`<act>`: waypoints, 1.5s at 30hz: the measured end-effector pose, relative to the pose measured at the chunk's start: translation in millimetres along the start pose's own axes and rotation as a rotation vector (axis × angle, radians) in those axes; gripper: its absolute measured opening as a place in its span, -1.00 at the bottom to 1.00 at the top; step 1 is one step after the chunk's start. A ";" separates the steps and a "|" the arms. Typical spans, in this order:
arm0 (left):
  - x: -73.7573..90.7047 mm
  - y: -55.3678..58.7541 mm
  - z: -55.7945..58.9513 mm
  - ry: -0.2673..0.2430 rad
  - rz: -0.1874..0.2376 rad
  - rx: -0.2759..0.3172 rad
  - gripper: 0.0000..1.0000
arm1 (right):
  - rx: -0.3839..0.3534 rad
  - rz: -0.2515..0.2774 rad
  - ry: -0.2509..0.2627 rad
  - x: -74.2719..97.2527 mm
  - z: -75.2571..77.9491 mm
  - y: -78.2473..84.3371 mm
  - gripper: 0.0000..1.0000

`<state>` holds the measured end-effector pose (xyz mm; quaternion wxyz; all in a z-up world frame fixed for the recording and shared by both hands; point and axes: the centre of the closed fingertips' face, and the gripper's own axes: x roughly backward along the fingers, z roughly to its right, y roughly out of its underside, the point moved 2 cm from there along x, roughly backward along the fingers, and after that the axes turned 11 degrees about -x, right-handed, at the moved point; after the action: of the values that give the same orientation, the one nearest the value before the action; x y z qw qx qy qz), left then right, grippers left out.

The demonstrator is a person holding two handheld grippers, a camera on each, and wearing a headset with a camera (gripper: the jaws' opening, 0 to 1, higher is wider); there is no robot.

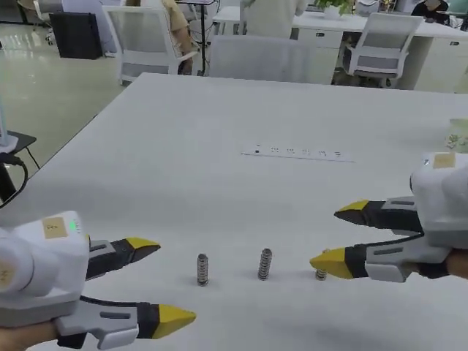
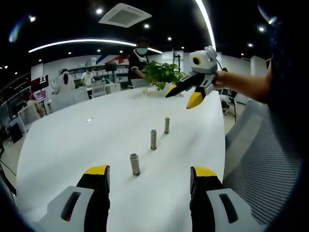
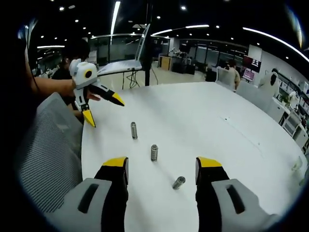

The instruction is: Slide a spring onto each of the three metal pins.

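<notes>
Three short metal pins with springs on them stand in a row on the white table [image 1: 219, 146]: the left pin [image 1: 202, 269], the middle pin [image 1: 265, 264] and the right pin [image 1: 321, 274]. The right one looks shorter and is partly behind a yellow fingertip. My left gripper [image 1: 164, 281] is open at the near left, level with the row. My right gripper [image 1: 330, 237] is open just above the right pin. From the left gripper [image 2: 151, 171] the row runs away: [image 2: 134, 164], [image 2: 153, 139], [image 2: 167, 125]. From the right gripper [image 3: 162, 162] the nearest pin [image 3: 178, 182] appears to lean.
A flush socket strip [image 1: 296, 152] lies in the table's middle. A pale container [image 1: 458, 135] sits at the right edge. Office chairs [image 1: 146, 40] and desks stand beyond the far edge. A potted plant [image 2: 161, 72] is at the table's end.
</notes>
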<state>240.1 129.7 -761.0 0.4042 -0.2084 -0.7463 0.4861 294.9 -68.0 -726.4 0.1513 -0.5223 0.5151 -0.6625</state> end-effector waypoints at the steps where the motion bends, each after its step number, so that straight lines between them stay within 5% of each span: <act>1: 0.1 -0.1 0.0 0.000 0.000 0.001 0.26 | -0.006 0.011 0.002 1.5 1.0 2.6 0.13; 19: -2.0 4.7 2.9 0.000 -0.005 0.020 0.27 | -0.076 0.032 0.045 18.5 11.1 57.1 0.26; 30: -4.6 14.2 7.2 0.003 -0.010 0.043 0.28 | -0.109 0.052 0.081 27.3 15.2 74.4 0.37; 45: -3.1 23.8 8.3 -0.012 -0.013 0.074 0.29 | -0.125 0.060 0.090 35.4 20.0 76.7 0.44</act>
<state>233.2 133.4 -785.2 0.4101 -0.1854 -0.7315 0.5122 271.6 -137.2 -773.4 0.1148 -0.4849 0.5770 -0.6471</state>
